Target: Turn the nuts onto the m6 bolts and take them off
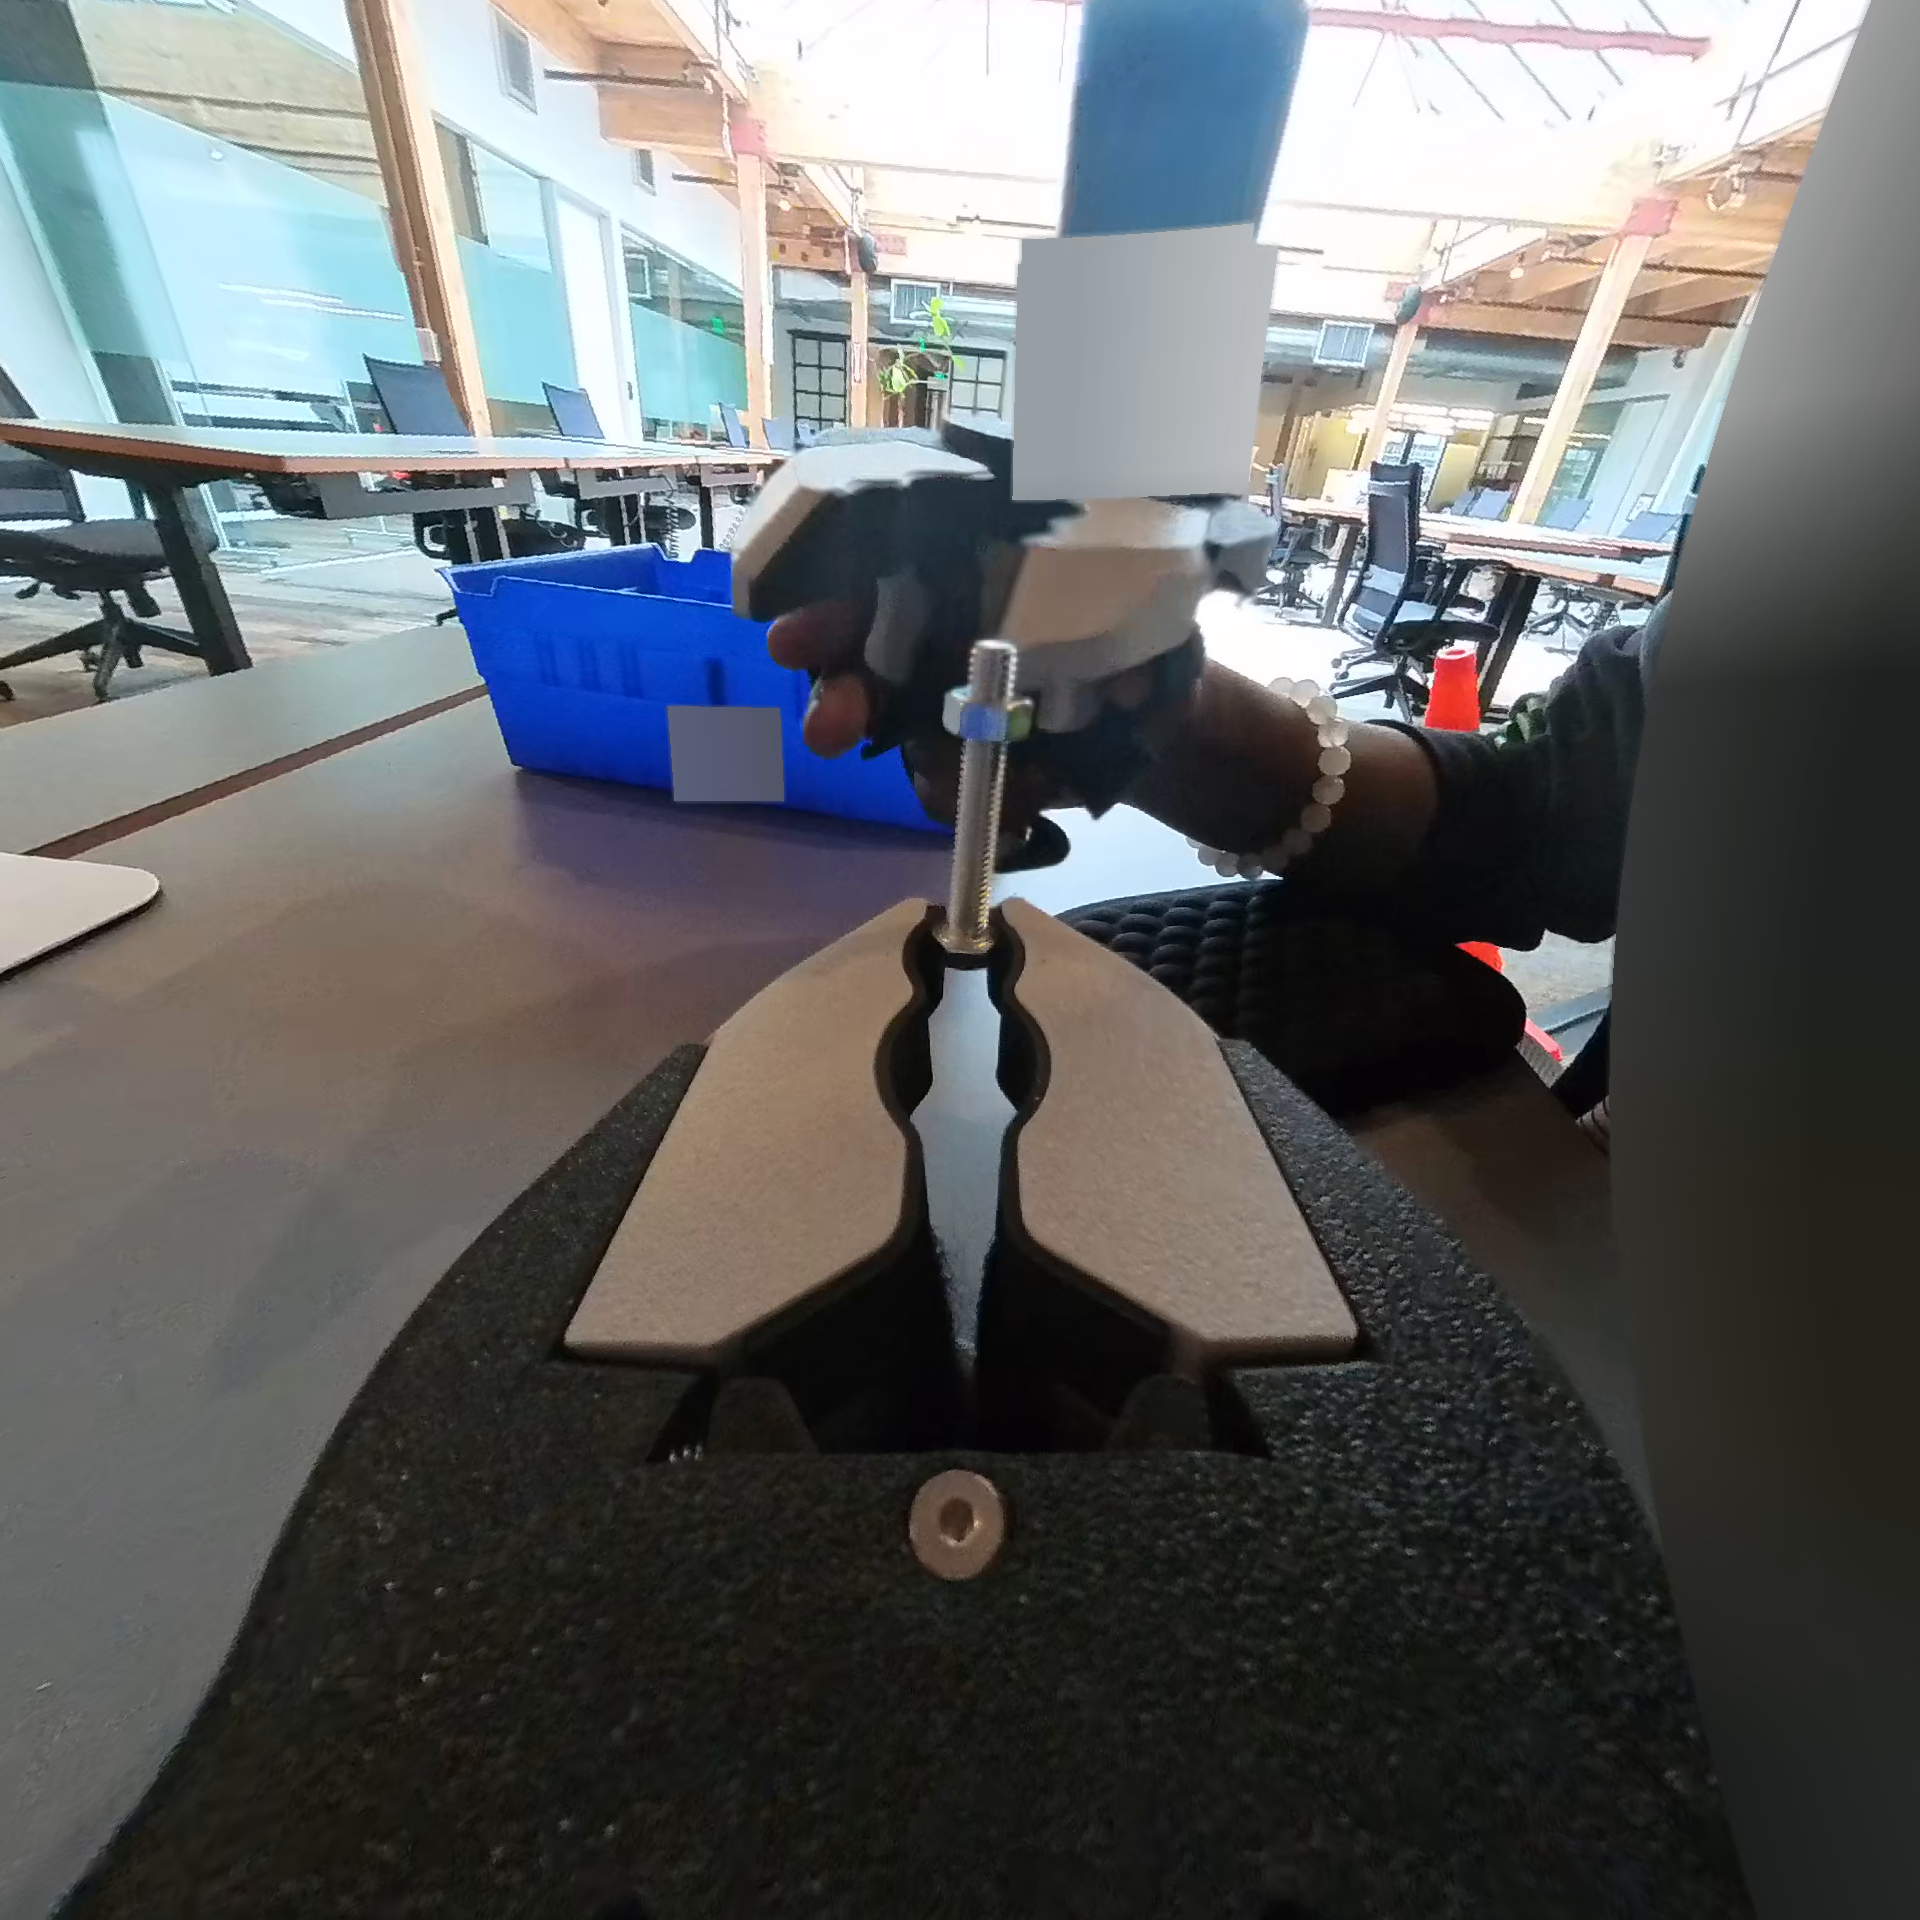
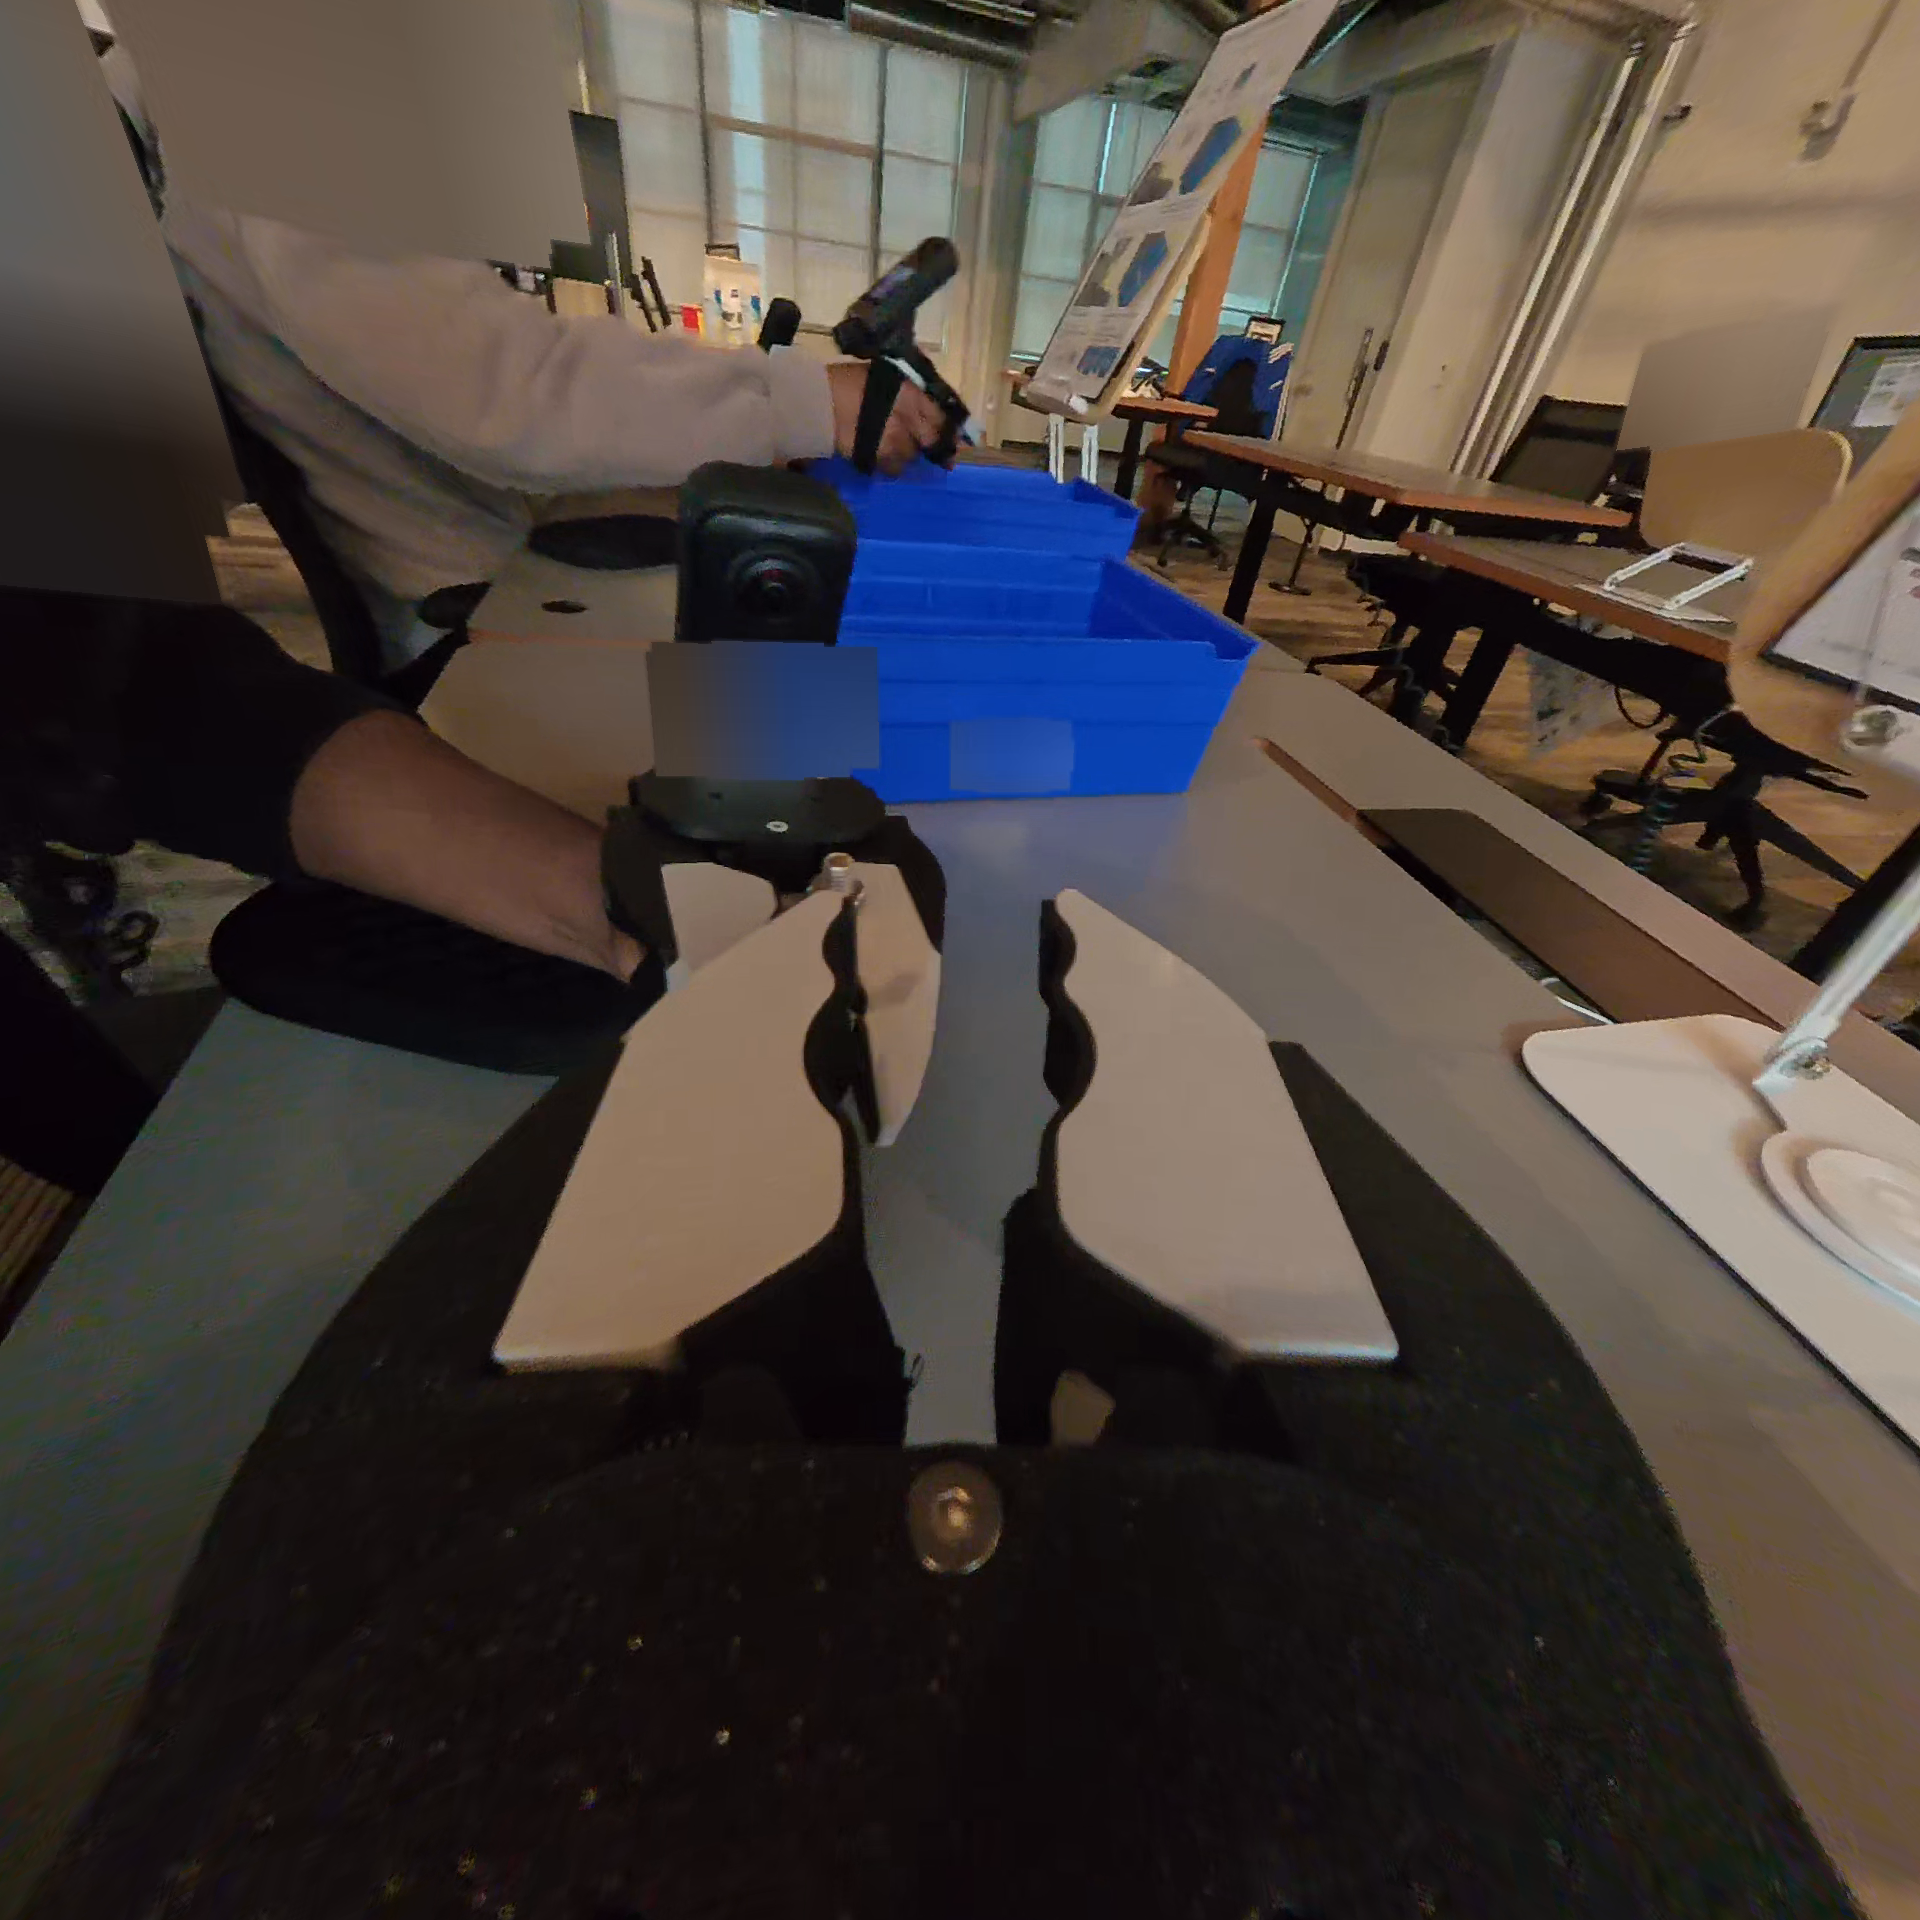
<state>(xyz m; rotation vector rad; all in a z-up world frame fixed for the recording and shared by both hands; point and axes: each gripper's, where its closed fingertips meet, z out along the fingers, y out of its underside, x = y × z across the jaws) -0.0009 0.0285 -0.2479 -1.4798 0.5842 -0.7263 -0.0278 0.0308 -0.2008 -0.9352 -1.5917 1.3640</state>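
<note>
At the centre of the left wrist view, the left gripper (image 1: 966,940) pinches the head end of a silver bolt (image 1: 979,821) between its fingertips, so the threaded shaft stands upright above the dark table (image 1: 312,1039). A nut (image 1: 985,715) sits high on the thread, close to the top end. The right gripper (image 2: 951,914) has its fingers spread wide with nothing between them (in the left view it hovers just behind the bolt's top), and a blue bin (image 1: 613,665) stands behind, left of centre.
</note>
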